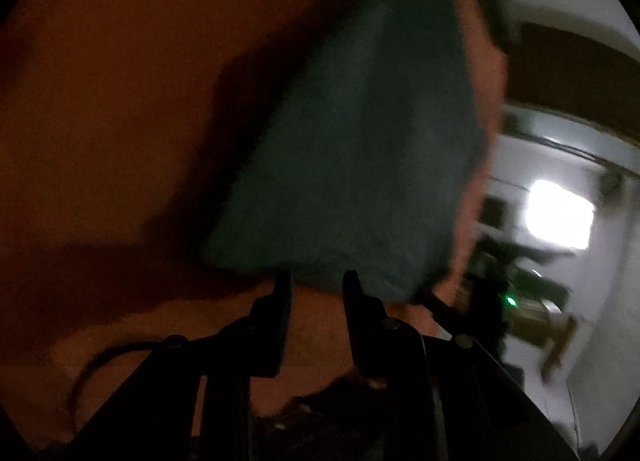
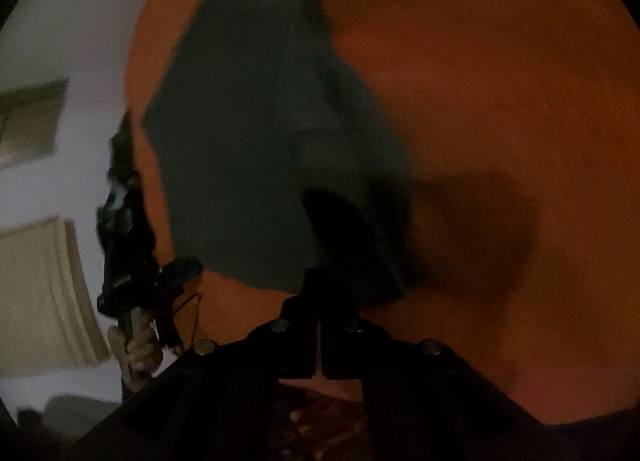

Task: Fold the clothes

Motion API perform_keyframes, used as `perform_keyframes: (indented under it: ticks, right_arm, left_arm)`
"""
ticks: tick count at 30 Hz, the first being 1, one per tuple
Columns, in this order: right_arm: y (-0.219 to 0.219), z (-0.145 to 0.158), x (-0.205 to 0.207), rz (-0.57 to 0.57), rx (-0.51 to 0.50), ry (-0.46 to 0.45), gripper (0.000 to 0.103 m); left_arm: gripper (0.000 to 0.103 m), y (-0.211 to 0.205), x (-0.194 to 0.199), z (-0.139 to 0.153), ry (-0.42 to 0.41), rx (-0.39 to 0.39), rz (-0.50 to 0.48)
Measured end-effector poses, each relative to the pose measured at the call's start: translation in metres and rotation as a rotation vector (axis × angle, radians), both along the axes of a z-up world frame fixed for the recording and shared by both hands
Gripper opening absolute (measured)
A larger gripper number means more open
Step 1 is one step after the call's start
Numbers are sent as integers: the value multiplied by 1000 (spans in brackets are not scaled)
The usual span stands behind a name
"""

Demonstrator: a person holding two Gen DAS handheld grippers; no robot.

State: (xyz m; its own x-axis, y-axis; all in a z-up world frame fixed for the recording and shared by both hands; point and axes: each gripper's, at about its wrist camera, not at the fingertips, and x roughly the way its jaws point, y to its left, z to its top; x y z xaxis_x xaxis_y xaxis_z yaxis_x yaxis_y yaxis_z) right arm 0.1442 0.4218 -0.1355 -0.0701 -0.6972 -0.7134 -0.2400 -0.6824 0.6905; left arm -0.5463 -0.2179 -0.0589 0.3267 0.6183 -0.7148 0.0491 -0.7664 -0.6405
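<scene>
I find the dark green garment [image 1: 352, 133] lying in a compact folded rectangle on the orange surface [image 1: 120, 101]; left gripper [image 1: 318, 281] released and empty; right gripper [image 2: 320, 281] clenched, whether on cloth I cannot tell; any further fold unsettled.

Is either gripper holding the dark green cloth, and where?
Right gripper is shut on the dark green cloth at its near edge. Left gripper is open, empty.
</scene>
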Motion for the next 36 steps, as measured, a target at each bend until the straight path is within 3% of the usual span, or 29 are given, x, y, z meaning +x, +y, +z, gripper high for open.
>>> perform_keyframes:
  ticks: [2, 4, 7, 12, 14, 18, 20, 21, 25, 28, 30, 31, 34, 36]
  right_arm:
    - [-11, 21, -11, 28, -48, 94, 4]
    - [-21, 33, -28, 42, -93, 155, 4]
    - [-34, 35, -62, 76, -64, 190, 6]
    - [-42, 1, -101, 142, 181, 200, 6]
    - [-38, -11, -106, 146, 159, 183, 5]
    - [-33, 16, -114, 149, 119, 271, 8]
    - [-34, 34, -124, 154, 104, 327, 15]
    - [-35, 42, -129, 155, 94, 353, 21]
    - [-80, 49, -153, 205, 21, 429, 26]
    - [-99, 32, -168, 227, 119, 416, 26]
    - [-91, 11, -179, 158, 113, 365, 25]
    - [-86, 1, -184, 127, 100, 345, 17]
    - [-82, 10, -178, 135, 137, 388, 9]
    - [-70, 25, -170, 126, 197, 441, 9]
  left_arm:
    - [27, 3, 1, 11, -26, 116, -9]
    - [29, -10, -7, 28, 15, 154, -21]
    - [41, 5, -29, 35, 101, 72, -56]
    - [41, 26, -64, 46, 237, -81, -116]
    - [41, 35, -76, 50, 288, -139, -142]
    - [41, 29, -93, 61, 336, -204, -175]
    - [41, 4, -111, 52, 329, -200, -159]
    - [41, 6, -114, 50, 316, -178, -151]
    - [41, 26, -114, 35, 275, -109, -186]
    - [41, 34, -118, 16, 325, -197, -175]
    - [41, 21, -126, 1, 257, -182, -87]
    - [41, 13, -129, -4, 218, -170, -41]
    - [41, -3, -134, 6, 160, -146, 34]
    - [41, -10, -135, 22, 241, -176, -6]
